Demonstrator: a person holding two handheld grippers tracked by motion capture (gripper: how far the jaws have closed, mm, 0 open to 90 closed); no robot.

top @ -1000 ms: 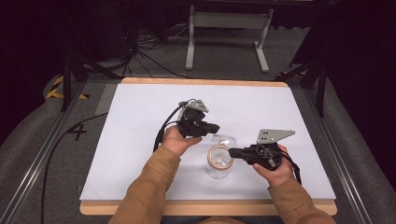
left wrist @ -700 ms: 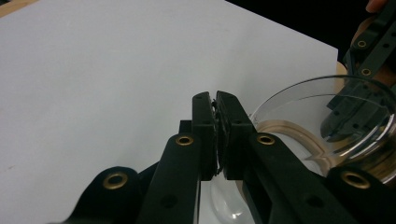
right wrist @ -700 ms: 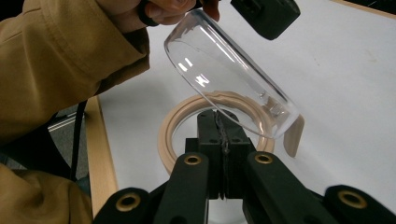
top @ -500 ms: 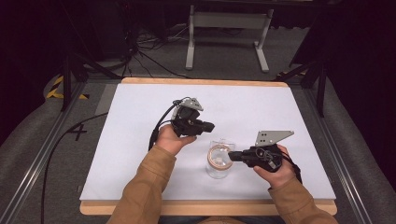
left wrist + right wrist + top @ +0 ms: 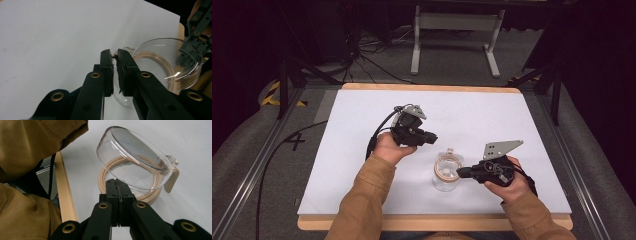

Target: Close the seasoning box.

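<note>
Pinching the rim of a clear glass jar near the table's near edge, the right gripper is clamped; the left gripper, jaws nearly closed and empty, hovers just left. A thin rim grip could slip, tipping the jar.

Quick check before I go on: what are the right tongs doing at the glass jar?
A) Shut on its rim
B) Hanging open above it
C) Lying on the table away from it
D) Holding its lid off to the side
A: in the right gripper view the right tongs are pressed together on the rim of the clear glass jar, and the high view shows them at the jar's edge.
</note>
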